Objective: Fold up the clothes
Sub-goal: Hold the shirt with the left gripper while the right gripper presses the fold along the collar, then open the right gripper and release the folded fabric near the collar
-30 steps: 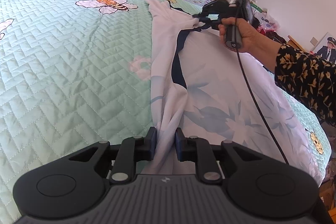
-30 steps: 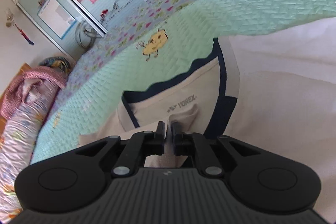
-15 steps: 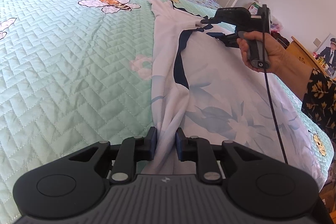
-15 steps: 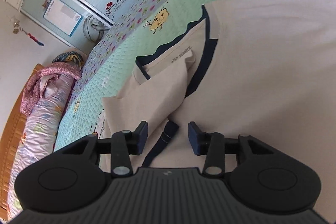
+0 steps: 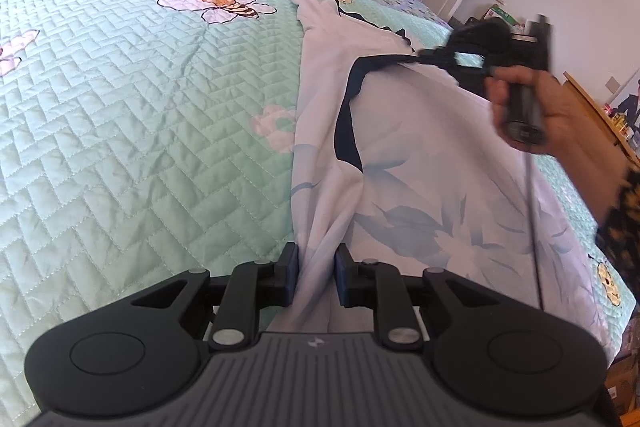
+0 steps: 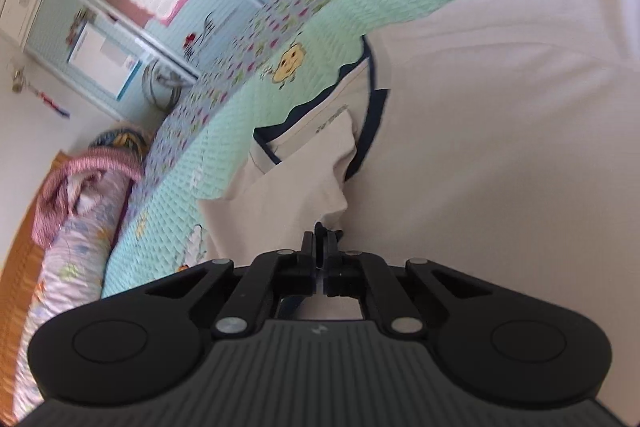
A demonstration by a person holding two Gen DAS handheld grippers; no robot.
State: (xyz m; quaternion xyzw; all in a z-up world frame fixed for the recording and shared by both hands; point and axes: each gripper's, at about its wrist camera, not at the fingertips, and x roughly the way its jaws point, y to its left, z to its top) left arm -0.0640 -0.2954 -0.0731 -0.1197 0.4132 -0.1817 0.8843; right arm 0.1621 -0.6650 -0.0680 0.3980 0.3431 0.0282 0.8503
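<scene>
Left wrist: left tongs [image 5: 316, 273] pinching shirt [image 5: 420, 163] hem, right tongs [image 6: 320, 241] clamped on its navy trim [image 5: 350, 131].

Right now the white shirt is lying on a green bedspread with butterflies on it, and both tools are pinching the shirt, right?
Not quite. The left wrist view shows bees, not butterflies, on the green bedspread. The rest holds: the white shirt lies on it, the left tool pinches its bunched edge, and the right tool is shut on its dark trim.
</scene>
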